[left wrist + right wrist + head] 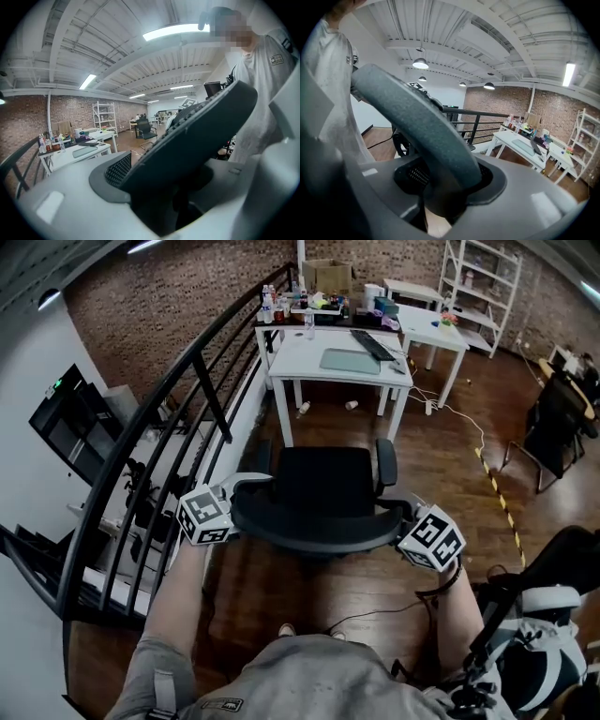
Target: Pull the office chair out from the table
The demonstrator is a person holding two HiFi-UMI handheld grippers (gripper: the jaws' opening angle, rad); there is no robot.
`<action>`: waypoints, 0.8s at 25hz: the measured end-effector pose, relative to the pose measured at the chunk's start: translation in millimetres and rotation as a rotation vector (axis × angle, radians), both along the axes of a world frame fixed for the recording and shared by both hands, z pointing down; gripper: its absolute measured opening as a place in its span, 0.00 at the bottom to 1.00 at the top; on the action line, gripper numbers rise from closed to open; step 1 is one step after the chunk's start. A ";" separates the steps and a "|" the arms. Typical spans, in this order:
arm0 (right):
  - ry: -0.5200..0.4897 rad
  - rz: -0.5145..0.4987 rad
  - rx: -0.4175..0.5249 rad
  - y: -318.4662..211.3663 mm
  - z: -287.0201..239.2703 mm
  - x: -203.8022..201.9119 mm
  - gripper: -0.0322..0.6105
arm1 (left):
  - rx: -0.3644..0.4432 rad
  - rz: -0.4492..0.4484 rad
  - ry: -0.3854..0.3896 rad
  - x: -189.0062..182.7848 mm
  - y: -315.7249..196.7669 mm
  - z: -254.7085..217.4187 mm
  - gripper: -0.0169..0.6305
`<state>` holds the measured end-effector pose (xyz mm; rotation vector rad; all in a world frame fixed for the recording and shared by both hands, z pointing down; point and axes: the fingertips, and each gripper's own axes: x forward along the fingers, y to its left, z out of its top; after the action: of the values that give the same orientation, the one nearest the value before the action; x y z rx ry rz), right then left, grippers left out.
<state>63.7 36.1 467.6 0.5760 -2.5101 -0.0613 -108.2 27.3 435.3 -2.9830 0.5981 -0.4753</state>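
The black office chair (323, 482) stands on the wood floor, well apart from the white table (300, 357) behind it. Its curved backrest (314, 532) faces me. My left gripper (242, 489) is shut on the backrest's left end and my right gripper (401, 513) on its right end. In the left gripper view the dark mesh backrest (197, 136) runs between the grey jaws of the left gripper (159, 187). In the right gripper view the padded backrest edge (417, 122) sits in the right gripper (440, 187) the same way.
A black railing (187, 381) runs along the left. The table carries a keyboard (373, 343) and a green mat (352, 360). A second white table (431, 329), a shelf (483, 287), another chair (558, 427) and floor cables (469, 427) lie to the right.
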 end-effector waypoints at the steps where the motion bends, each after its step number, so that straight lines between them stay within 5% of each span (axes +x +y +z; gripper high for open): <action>1: 0.001 0.003 0.001 6.0 0.4 -0.8 0.37 | 0.003 0.006 0.002 -1.0 6.2 0.3 0.45; 20: 0.003 0.037 0.003 71.9 -2.0 -18.1 0.37 | 0.029 0.063 0.013 -17.8 65.2 0.3 0.44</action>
<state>45.6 108.1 465.5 0.6227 -2.4963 -0.0522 -126.0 92.4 435.6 -2.9690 0.5065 -0.4392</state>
